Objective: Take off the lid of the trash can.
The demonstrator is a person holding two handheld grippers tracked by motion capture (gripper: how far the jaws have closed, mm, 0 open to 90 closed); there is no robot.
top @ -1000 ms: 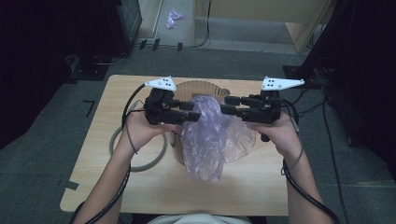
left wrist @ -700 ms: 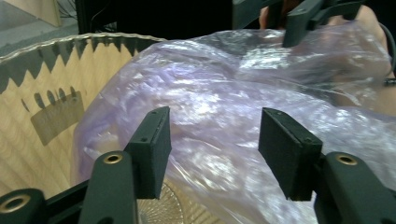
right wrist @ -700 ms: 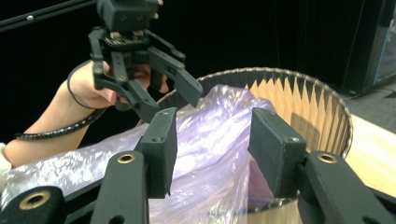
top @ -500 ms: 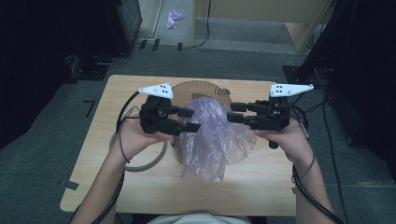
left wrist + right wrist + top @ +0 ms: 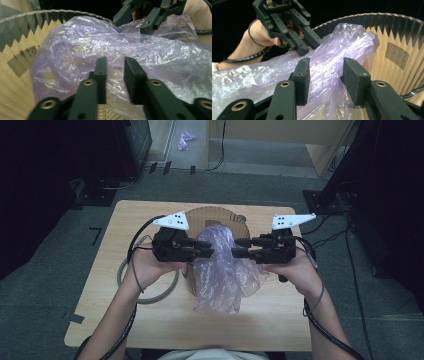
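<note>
Wooden table (image 5: 100, 320): cardboard bin (image 5: 215, 215) holding purple plastic bag (image 5: 220, 280); left gripper (image 5: 207, 252) just closing, slightly parted, on film; right gripper (image 5: 237, 251) parted, bag between.

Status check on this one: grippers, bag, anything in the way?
Left hand-held gripper just closed in, plastic bag between jaws. Right hand-held gripper open around bag. Bag half in cardboard bin. Nothing blocking.

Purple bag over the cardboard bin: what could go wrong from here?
1. The left gripper has just been closing, but film only lies between its jaws with a visible gap; it may come away empty.
2. Most of the purple bag hangs outside the cardboard bin; it could slide off.
3. The right gripper stands open around a fold, so a pull might stretch the film unevenly.
</note>
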